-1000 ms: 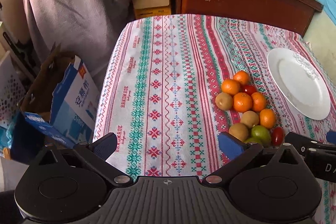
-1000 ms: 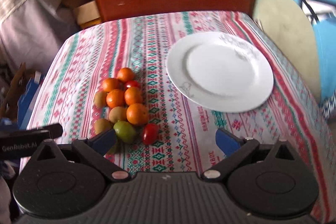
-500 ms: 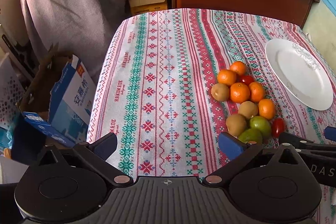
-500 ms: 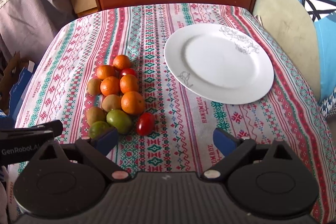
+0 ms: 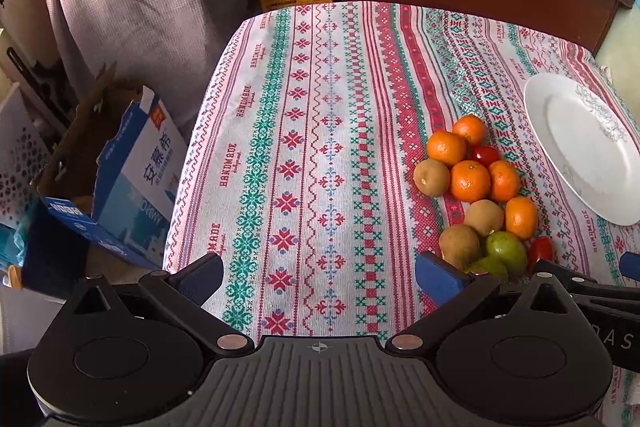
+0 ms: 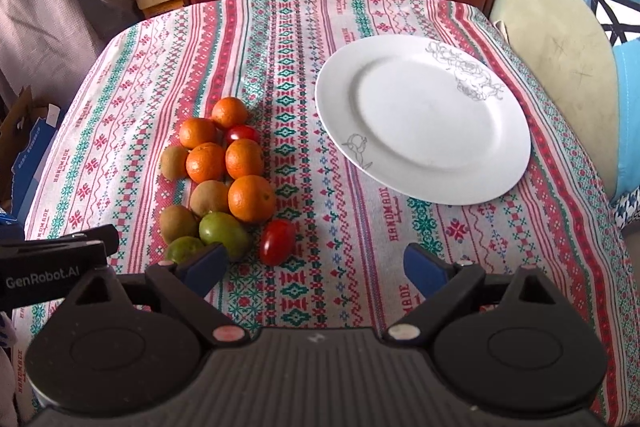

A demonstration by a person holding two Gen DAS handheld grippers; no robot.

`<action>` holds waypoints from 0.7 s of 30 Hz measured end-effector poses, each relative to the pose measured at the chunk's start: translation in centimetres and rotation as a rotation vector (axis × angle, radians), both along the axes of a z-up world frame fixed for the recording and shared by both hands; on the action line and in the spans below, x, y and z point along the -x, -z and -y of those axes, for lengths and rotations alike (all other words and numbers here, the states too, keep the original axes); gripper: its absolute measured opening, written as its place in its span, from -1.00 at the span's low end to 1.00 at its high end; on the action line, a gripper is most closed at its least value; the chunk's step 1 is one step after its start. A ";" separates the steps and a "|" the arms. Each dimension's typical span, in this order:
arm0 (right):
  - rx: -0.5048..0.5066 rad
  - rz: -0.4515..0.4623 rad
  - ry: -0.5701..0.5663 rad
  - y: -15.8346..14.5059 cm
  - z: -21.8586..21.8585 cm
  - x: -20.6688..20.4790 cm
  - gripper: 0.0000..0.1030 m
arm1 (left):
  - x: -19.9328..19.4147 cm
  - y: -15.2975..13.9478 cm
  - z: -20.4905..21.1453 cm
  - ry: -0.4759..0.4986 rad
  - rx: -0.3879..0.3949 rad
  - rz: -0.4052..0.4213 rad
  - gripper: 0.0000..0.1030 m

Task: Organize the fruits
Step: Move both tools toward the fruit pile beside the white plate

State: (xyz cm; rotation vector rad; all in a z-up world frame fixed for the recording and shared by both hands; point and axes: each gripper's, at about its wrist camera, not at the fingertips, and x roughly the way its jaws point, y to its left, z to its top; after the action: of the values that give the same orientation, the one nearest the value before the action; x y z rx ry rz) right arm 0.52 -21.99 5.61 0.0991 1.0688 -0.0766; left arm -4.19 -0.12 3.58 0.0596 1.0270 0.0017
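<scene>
so both grippers are just hanging over the near edge of the patterned tablecloth (image 6: pixel 288 39), jaws spread wide, nothing in either one. the fruit pile (image 6: pixel 222 173) (oranges, brown kiwis, two green ones, a couple of red tomatoes) sits bunched together on the cloth. from the right gripper (image 6: pixel 316 265) it's up around 11 o'clock, with the nearest green fruit (image 6: pixel 222 233) just beyond its left fingertip and a red tomato (image 6: pixel 277 241) close ahead. from the left gripper (image 5: pixel 320 277) the pile (image 5: pixel 478 195) is off at 2 o'clock, just past its right fingertip. the white plate (image 6: pixel 424 119) is at 1 o'clock for the right gripper, bare, apart from the fruit.
</scene>
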 end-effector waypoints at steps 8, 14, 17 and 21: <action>-0.001 -0.014 0.010 0.2 0.0 -0.6 0.79 | -0.3 0.1 0.3 -0.009 -0.018 -0.007 0.98; -0.003 -0.013 0.017 0.3 0.0 -0.6 0.79 | -0.4 0.1 0.2 -0.018 -0.014 -0.012 0.98; -0.003 -0.015 0.017 0.3 0.0 -0.7 0.78 | -0.4 0.1 0.2 -0.021 -0.014 -0.015 0.98; -0.003 -0.014 0.018 0.3 0.0 -0.6 0.78 | -0.3 0.1 0.3 -0.021 -0.017 -0.010 0.98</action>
State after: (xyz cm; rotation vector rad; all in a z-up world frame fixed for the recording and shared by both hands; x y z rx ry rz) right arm 1.14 -21.98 5.31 0.1110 1.0819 -0.0920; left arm -3.85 -0.42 3.52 0.0642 1.0378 0.0288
